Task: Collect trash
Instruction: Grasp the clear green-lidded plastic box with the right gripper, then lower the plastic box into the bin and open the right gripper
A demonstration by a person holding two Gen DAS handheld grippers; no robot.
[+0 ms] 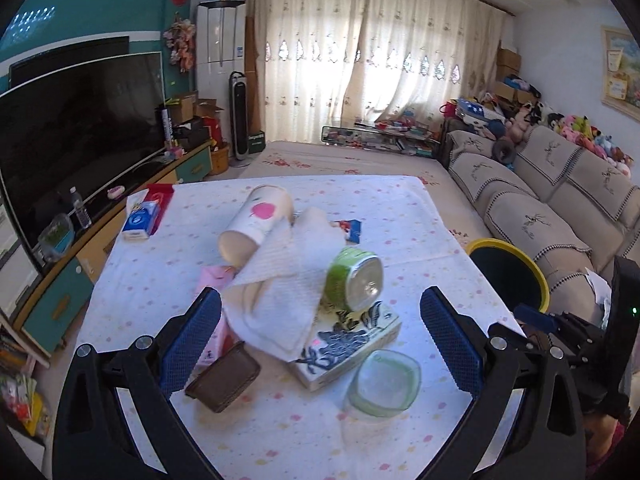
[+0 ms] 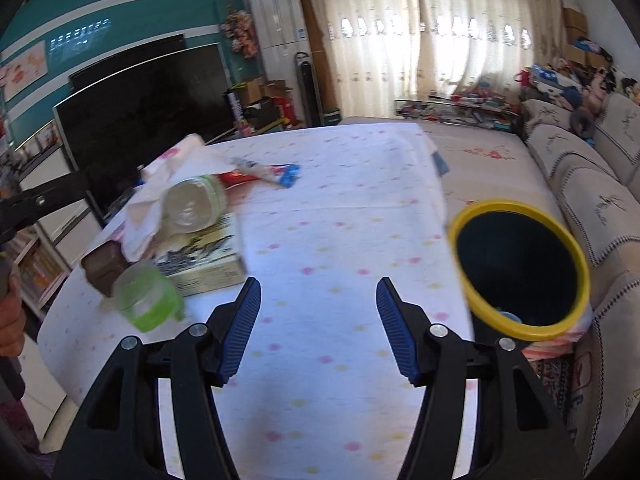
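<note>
Both grippers' fingers [image 1: 192,344] [image 2: 240,332] spread wide, empty, above the littered table [image 2: 340,240].

Each gripper, the left gripper [image 1: 320,344] and right gripper [image 2: 319,326], has black plastic arms, silver round screws and ribbed blue pads [image 2: 240,330]. Bare skin shows at the edge.

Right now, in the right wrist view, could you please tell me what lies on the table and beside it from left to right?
Brown leather wallet → clear green plastic cup → printed rectangular box → red-and-blue wrapper → yellow-rimmed black trash bin beside the table.
</note>
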